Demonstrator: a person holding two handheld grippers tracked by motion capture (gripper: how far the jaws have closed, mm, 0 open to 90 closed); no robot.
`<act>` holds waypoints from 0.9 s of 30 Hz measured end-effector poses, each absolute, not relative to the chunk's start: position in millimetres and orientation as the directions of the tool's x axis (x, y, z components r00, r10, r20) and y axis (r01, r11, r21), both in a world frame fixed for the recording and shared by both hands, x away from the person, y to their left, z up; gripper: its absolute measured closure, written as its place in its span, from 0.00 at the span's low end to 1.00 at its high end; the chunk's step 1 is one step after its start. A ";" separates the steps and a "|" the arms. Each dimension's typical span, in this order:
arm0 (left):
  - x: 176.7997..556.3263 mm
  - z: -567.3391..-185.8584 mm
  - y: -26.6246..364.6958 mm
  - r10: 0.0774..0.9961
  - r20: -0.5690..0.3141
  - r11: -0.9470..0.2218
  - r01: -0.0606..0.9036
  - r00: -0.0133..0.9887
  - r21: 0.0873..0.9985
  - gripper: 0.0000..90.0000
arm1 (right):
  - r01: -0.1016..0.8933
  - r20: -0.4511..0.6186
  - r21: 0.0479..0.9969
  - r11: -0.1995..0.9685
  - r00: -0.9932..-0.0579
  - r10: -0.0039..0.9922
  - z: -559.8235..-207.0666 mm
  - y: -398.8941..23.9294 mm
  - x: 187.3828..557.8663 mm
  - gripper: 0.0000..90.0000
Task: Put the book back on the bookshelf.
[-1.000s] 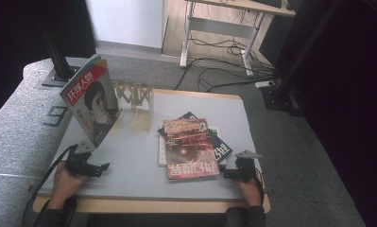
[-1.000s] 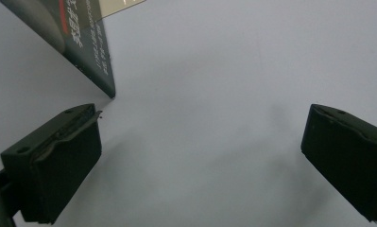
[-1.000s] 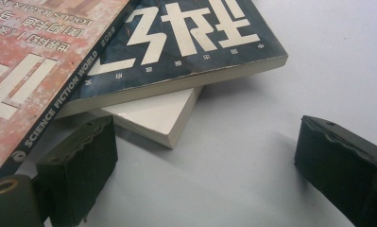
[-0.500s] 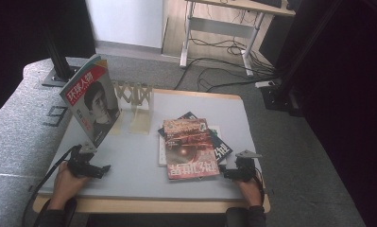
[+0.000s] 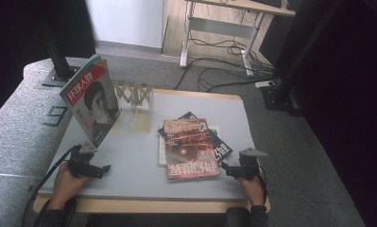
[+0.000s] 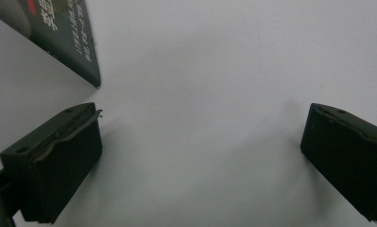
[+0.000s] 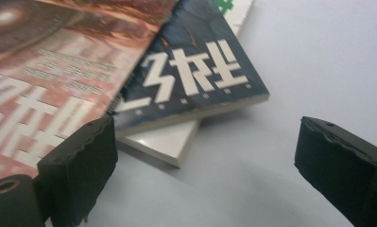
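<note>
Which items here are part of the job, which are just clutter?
In the job:
- flat stack of magazines, red-covered one on top
- upright magazine with a portrait cover
- pale wooden slotted rack
- left hand-held gripper, open
- right hand-held gripper, open

Lying about:
- black floor cables
- white desk frame
</note>
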State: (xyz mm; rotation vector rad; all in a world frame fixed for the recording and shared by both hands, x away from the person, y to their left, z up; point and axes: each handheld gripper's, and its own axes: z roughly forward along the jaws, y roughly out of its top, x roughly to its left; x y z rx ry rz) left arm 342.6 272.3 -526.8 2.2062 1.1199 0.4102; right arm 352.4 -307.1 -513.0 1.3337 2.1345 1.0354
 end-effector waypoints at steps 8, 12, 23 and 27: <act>342.6 -526.8 272.3 0.806 -0.005 -0.446 0.612 0.592 0.653 0.00 | 0.573 0.065 0.774 0.269 -0.494 0.867 -503.8 -292.6 354.9 0.06; 342.6 -526.9 272.4 0.806 -0.005 -0.446 0.612 0.592 0.653 0.00 | 0.566 0.071 0.776 0.279 -0.517 0.853 -501.2 -283.2 356.9 0.04; 342.6 -526.9 272.4 0.806 -0.005 -0.446 0.612 0.592 0.653 0.00 | 0.547 0.066 0.767 0.335 -0.586 0.807 -500.1 -250.0 362.0 0.03; 342.6 -526.9 272.4 0.806 -0.005 -0.446 0.612 0.592 0.653 0.00 | 0.546 0.065 0.761 0.351 -0.602 0.796 -500.8 -238.3 364.6 0.03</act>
